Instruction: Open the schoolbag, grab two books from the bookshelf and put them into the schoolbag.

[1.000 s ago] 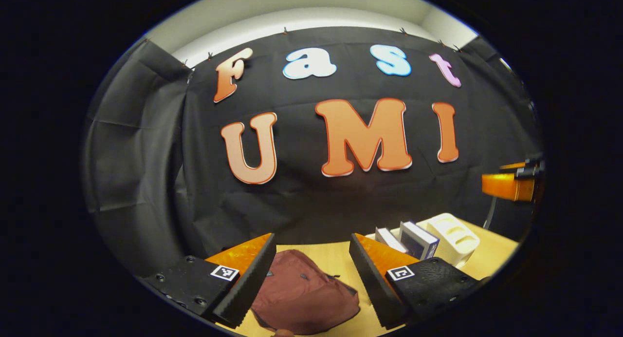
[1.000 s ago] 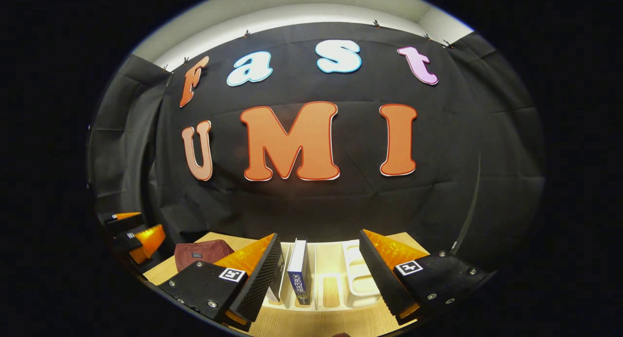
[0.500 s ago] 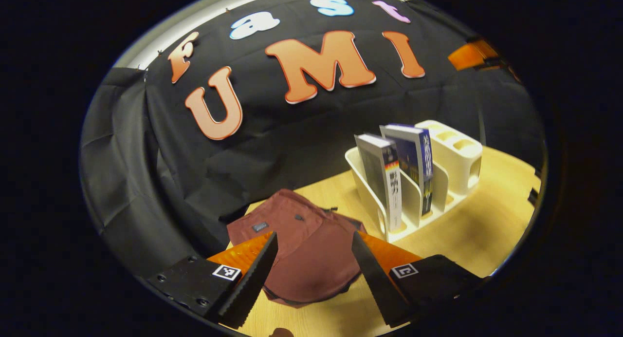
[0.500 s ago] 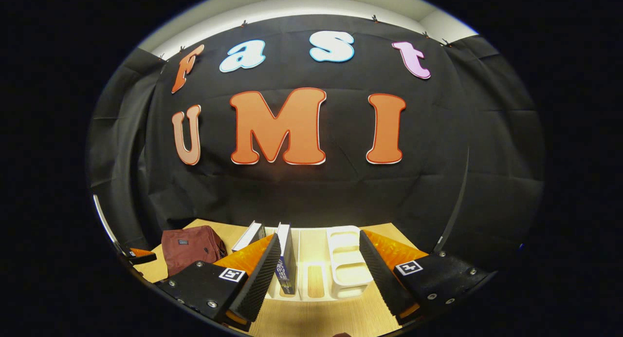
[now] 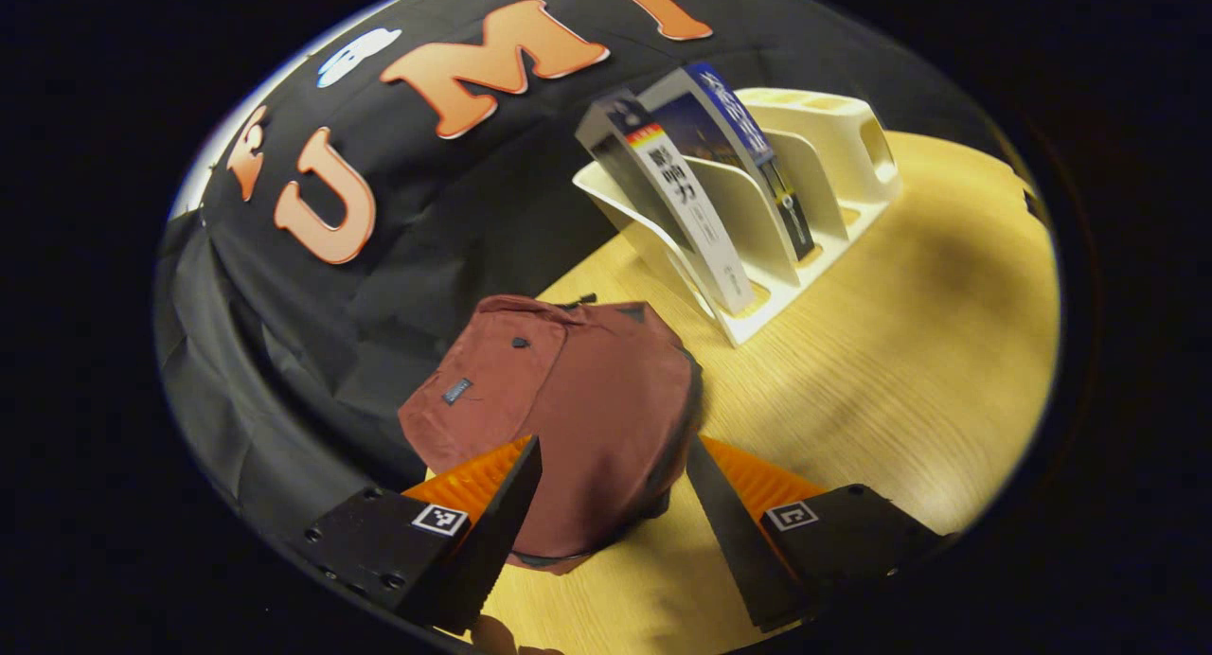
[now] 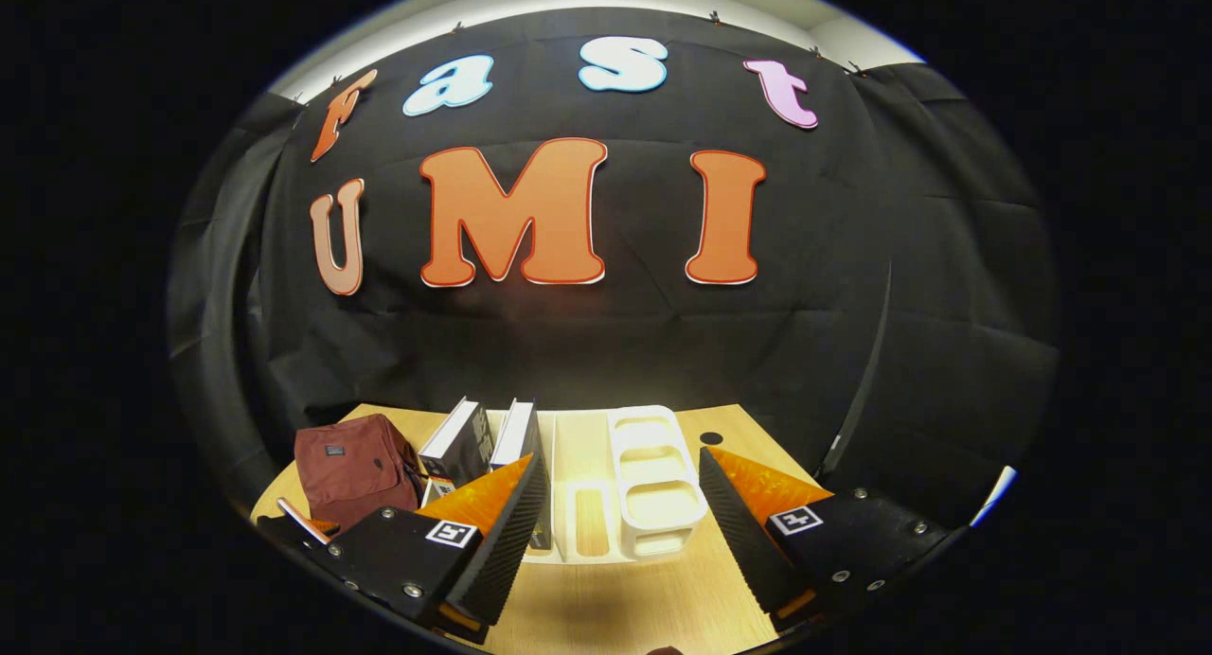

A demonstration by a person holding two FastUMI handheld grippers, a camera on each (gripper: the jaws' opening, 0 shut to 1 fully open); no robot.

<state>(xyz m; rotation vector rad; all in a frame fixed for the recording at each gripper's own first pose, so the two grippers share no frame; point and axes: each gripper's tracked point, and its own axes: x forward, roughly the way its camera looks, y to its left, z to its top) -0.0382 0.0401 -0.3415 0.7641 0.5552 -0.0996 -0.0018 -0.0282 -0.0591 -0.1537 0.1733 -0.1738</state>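
Observation:
A dark red schoolbag [image 5: 568, 418] lies flat and closed on the wooden table [image 5: 900, 352], straight ahead of my left gripper [image 5: 606, 485], which hangs open above its near edge. A white bookshelf [image 5: 814, 163] stands to the bag's right with two upright books, a grey-and-white book [image 5: 677, 210] and a blue book [image 5: 729, 134]. In the right gripper view the schoolbag [image 6: 350, 466] sits at the left, the two books [image 6: 483, 437] lean in the bookshelf [image 6: 644, 485], and my right gripper [image 6: 615, 522] is open in front of the rack.
The black cloth wall stands right behind the bag and the rack. A small dark hole [image 6: 710, 438] marks the table near the rack's far right corner. Bare tabletop lies right of the bookshelf in the left gripper view.
My left gripper has tilted down and moved toward the schoolbag, which now lies between its fingers in view. The right gripper has pulled back slightly, so more of the rack and table shows.

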